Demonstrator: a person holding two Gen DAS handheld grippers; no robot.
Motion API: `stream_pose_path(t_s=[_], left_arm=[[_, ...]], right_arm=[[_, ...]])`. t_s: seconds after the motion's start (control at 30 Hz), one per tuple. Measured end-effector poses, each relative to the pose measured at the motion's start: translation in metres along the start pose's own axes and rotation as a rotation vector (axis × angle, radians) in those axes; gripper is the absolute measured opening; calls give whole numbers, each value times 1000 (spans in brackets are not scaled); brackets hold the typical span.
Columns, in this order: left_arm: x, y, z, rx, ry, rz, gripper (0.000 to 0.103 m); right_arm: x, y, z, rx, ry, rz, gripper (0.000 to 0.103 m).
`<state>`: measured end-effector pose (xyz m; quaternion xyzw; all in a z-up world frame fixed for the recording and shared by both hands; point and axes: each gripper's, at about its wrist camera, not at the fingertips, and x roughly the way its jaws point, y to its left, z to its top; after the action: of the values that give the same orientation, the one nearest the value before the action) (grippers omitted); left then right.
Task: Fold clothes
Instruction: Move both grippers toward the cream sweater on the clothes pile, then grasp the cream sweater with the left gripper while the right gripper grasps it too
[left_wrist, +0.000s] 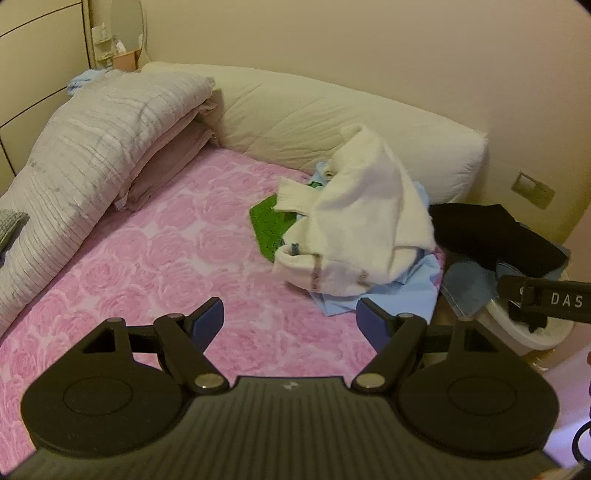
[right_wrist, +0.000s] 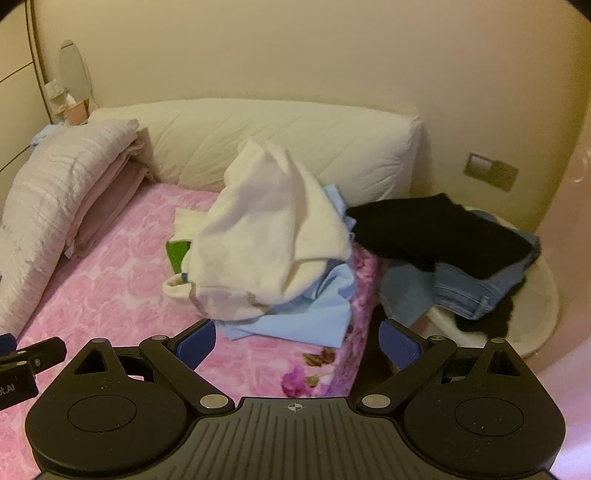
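Both tools, left (left_wrist: 290, 321) and right (right_wrist: 297, 341), gape wide, empty. Ahead, the white sweater (right_wrist: 266, 236) tops a tangled pile; pinching it could drag the blue shirt (right_wrist: 314, 314) underneath.

A home bedroom: bed (left_wrist: 155, 258) under a pink rose-print cover, folded quilt (left_wrist: 92, 147), long cream pillow (left_wrist: 314, 118), wardrobe (left_wrist: 33, 55), laundry basket (right_wrist: 532, 325) of clothes beside it.

on the bed: one white garment (right_wrist: 266, 229), one light blue garment (right_wrist: 314, 314), one green item (left_wrist: 269, 221). in one white basket (right_wrist: 543, 306): one black garment (right_wrist: 439, 229), one pair of jeans (right_wrist: 476, 291). one long cream pillow (right_wrist: 295, 136), one folded grey quilt (left_wrist: 85, 155). two claws: left claw (left_wrist: 290, 323), right claw (right_wrist: 297, 341), each open.
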<state>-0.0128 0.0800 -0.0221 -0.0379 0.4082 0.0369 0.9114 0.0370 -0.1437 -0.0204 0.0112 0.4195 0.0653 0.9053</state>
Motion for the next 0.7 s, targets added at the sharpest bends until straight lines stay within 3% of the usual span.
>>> stream_pose_path(t_s=[0.37, 0.57, 0.7], left_arm=[[91, -35, 50, 23, 68, 2, 76], [147, -49, 72, -50, 111, -14, 75], [177, -53, 86, -75, 111, -24, 75]], right_arm=[[81, -33, 50, 12, 48, 35, 98], [123, -55, 77, -51, -3, -9, 98], [152, -64, 94, -69, 6, 14, 98]])
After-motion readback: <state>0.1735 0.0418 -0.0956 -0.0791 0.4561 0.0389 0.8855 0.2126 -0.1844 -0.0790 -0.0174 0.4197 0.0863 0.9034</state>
